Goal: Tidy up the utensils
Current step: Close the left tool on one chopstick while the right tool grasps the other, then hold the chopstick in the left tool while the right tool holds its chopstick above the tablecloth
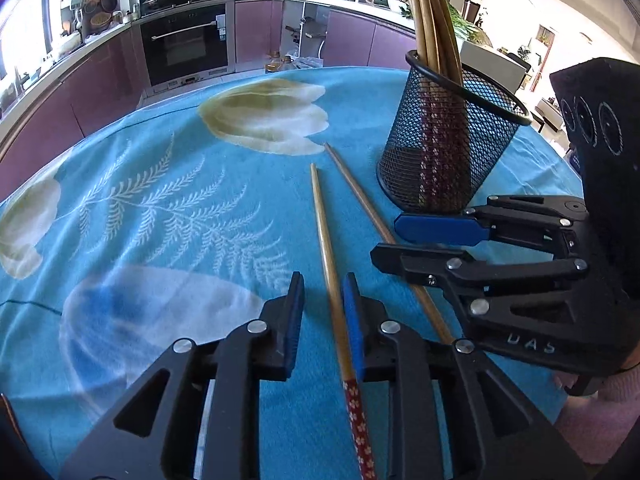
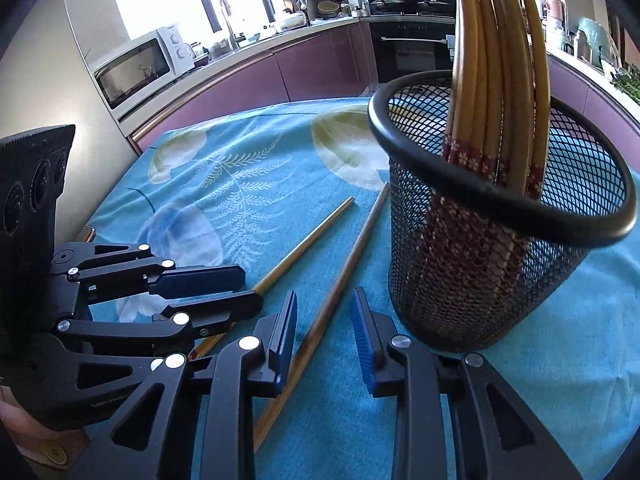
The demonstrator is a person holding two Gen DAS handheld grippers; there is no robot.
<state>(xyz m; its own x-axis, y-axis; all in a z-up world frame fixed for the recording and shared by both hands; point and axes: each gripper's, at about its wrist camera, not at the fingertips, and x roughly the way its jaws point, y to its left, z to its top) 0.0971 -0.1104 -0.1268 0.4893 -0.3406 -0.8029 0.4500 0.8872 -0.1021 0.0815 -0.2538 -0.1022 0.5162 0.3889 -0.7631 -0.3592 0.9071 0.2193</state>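
Two bamboo chopsticks lie on the blue floral cloth. The left chopstick [image 1: 326, 248] runs between the fingers of my left gripper [image 1: 323, 300], which is open and straddles it close to the cloth. The right chopstick [image 1: 362, 200] [image 2: 344, 276] lies between the fingers of my right gripper [image 2: 325, 316], also open and low over it. The left chopstick also shows in the right wrist view [image 2: 308, 240]. A black mesh cup [image 2: 480, 264] [image 1: 444, 152] holds several chopsticks upright, just right of my right gripper. The right gripper [image 1: 388, 240] shows in the left wrist view, open.
The table carries a blue cloth [image 1: 160, 208] with fern and flower print. Behind it are purple kitchen cabinets, an oven [image 1: 186, 46] and a microwave [image 2: 136, 68]. The cloth's far edge drops off toward the kitchen floor.
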